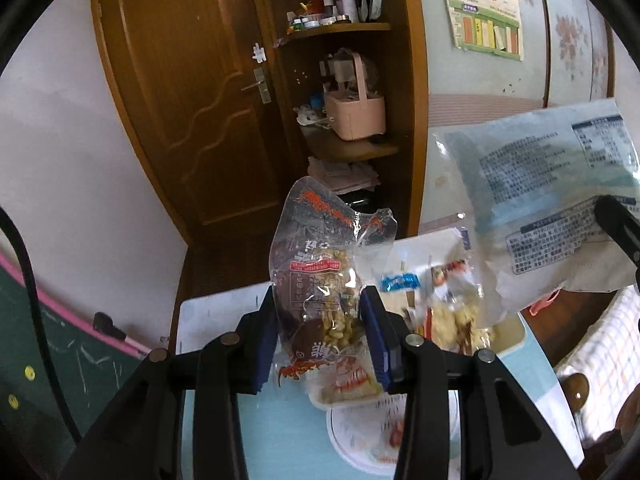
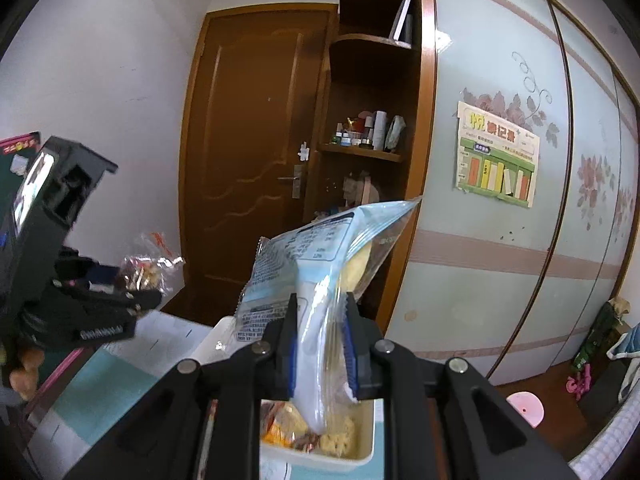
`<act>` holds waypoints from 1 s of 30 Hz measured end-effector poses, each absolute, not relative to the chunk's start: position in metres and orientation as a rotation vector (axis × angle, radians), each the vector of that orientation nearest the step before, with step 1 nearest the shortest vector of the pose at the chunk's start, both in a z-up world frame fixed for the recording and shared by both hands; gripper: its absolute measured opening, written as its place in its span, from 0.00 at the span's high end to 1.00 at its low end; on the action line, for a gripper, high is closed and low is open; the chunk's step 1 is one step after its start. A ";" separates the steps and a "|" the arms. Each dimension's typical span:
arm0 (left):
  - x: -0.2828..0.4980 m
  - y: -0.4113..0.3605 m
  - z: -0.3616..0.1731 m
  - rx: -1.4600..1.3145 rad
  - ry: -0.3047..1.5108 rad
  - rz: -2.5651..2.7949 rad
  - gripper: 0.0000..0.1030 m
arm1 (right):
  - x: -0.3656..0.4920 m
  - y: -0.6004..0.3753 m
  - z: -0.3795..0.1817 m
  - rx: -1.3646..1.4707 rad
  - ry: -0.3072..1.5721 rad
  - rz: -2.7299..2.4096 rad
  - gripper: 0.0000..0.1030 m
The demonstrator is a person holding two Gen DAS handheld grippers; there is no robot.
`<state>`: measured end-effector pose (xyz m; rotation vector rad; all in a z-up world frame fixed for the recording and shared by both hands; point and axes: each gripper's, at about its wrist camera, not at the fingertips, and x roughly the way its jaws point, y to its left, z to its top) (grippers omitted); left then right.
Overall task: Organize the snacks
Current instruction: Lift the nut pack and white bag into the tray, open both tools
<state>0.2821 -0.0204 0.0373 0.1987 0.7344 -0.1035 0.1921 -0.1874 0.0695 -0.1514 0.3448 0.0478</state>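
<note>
Two packets in the air, one per gripper

Both grippers are carrying snacks above the white tray point(image 2: 360, 456) on the worktop point(image 1: 280, 432), so the step in hand looks like lifting them clear to sort them; to do it well, the person should be keeping each packet pinched on a firm part, moving the two apart so the film is not snagging, and lowering each one flat rather than dropping it.

The left gripper point(image 1: 320, 336) is clenching the clear packet point(image 1: 320, 280) low on its body, its blue pads pressing both sides; the packet is standing upright, crinkled, printed in red, with pale yellow pieces showing through; the right wrist view is showing it near the left edge.

The right gripper point(image 2: 320, 344) is pinching the pale blue packet point(image 2: 316, 256) near one end; this one is slanting up and away, its printed back facing the left wrist view, something yellow showing at a clear window.

More snacks are lying in the tray beneath; a round white plate point(image 1: 352, 436) is sitting just beside it.
</note>
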 end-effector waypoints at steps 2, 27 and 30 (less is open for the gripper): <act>0.300 -0.025 0.032 0.199 0.744 -0.107 0.63 | 0.209 -0.186 0.067 -0.145 0.352 0.043 0.82; 0.409 -0.043 -0.101 0.133 0.956 -0.165 0.02 | 0.353 -0.207 -0.079 -0.047 0.762 -0.012 0.52; 0.414 -0.040 -0.113 0.108 0.999 -0.160 0.02 | 0.350 -0.207 -0.085 -0.051 0.766 -0.014 0.45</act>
